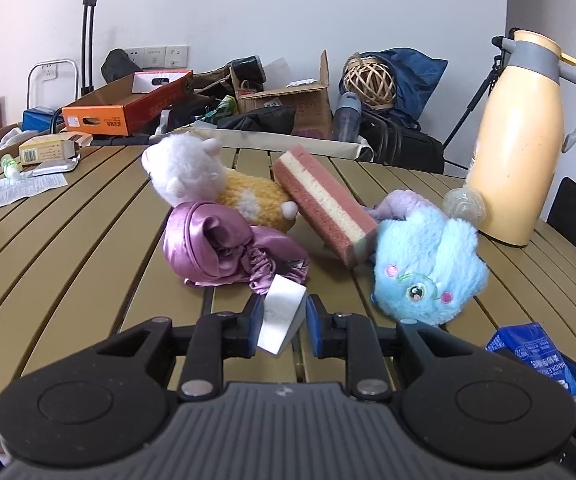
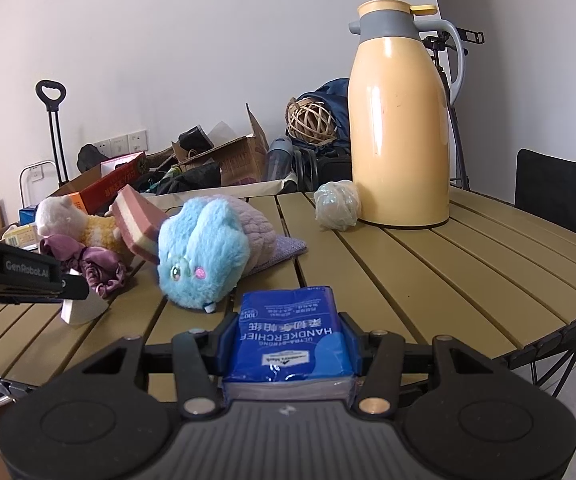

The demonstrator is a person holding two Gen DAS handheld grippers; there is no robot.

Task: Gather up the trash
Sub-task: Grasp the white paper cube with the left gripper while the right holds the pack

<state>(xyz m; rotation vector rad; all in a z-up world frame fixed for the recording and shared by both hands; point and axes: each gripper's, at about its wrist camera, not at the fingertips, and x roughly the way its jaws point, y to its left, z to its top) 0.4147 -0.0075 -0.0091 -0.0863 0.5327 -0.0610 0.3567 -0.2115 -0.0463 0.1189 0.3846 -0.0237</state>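
Between the left jaws, the folded white paper scrap [image 1: 281, 322] hides its lower edge behind the blue pads. To the right of them, the picture's edge cuts off the blue plastic handkerchief pack [image 1: 536, 354]. Between the right jaws, the pack's near end disappears behind the gripper body. Left of those, the black left gripper [image 2: 72, 285] covers the scrap's top.

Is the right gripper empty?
No, the right gripper is clamped on a blue handkerchief tissue pack that sits between its fingers.
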